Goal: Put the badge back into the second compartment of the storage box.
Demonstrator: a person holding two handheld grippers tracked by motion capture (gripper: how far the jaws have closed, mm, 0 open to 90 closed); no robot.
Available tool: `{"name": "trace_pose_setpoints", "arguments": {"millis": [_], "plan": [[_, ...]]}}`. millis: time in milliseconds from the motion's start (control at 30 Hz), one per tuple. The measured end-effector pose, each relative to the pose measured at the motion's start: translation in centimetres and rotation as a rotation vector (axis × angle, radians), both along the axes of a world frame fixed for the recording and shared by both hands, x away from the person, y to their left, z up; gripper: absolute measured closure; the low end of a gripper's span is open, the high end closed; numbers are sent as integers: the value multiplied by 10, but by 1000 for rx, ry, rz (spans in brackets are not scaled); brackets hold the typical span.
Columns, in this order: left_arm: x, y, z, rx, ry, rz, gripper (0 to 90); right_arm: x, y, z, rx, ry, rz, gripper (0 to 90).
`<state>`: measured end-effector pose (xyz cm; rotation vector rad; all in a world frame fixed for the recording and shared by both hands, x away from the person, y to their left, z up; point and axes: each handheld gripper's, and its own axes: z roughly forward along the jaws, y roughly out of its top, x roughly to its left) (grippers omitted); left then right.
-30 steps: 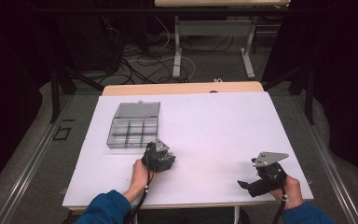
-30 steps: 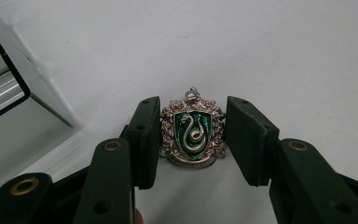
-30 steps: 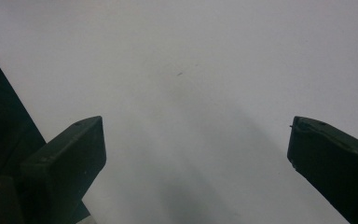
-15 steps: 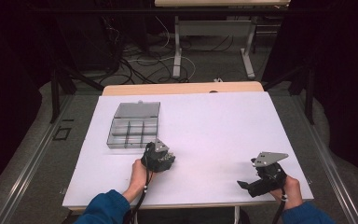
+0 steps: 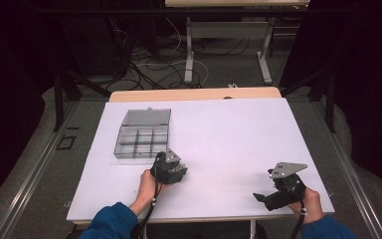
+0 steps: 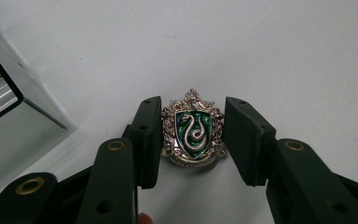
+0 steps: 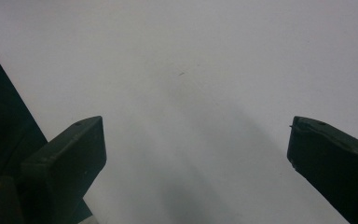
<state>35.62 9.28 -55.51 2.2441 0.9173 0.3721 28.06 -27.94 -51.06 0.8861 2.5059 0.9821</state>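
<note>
Pickup looks to be the step in hand: we have our left gripper (image 6: pixel 193 140) set around a crest-shaped badge (image 6: pixel 193 133) lying on the white table (image 5: pixel 238 134), jaws at its flanks with slim gaps left, not yet clamped. We judge the next move calls for closing squarely on its scalloped silver rim, then lifting toward the clear compartment box (image 5: pixel 142 134) nearby. Green enamel and a raised serpent look glossy, perhaps slippery. Our right gripper (image 7: pixel 196 154) rests wide open, empty.
</note>
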Motion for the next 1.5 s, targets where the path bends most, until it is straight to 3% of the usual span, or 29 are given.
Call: {"name": "trace_pose_setpoints", "arguments": {"millis": [200,267,333,433,1500], "plan": [[0,2,1,1,-8,-3,585,1,1,-2,4,-13,-4,40],[0,3,3,9,-7,-10,585,1,0,-1,0,3,-3,40],[0,4,4,3,-11,-11,585,1,1,-1,3,-15,0,40],[-1,6,6,-6,-10,-8,585,0,1,-1,-2,6,-5,39],[-1,38,32,-68,-42,20,585,1,0,-2,18,-10,-9,37]]}}
